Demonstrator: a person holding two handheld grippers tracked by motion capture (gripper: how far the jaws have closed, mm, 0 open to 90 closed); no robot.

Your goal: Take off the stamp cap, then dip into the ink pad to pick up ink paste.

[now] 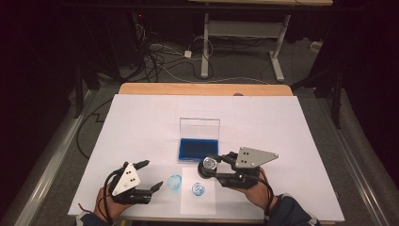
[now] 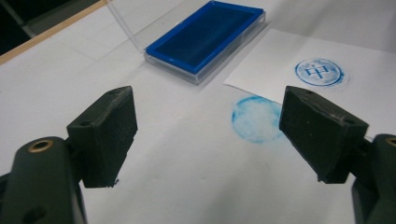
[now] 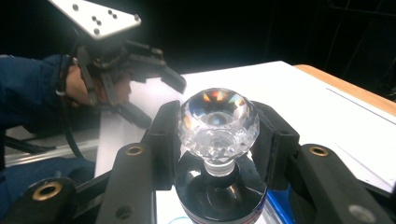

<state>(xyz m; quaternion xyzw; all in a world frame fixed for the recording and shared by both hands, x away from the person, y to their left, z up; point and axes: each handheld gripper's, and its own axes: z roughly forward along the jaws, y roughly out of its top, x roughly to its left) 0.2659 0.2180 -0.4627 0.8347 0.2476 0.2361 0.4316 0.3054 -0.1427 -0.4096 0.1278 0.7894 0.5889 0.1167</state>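
Already the right gripper (image 1: 212, 165) clamps the crystal-knobbed stamp (image 3: 217, 122) just near of the ink pad (image 1: 198, 149); slipping could smudge the paper (image 1: 198, 203). The left gripper (image 1: 153, 175) gapes empty, near-left.

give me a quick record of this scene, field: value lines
work: stamping blue marks on paper
right gripper: shut on the stamp, held above the table near the ink pad
stamp: clear faceted knob on a dark round base
left gripper: open, nothing between its jaws
ink pad: blue, clear lid standing open
paper slip: bears one crisp round print
table cover: white, with a faint blue smudge left of the slip
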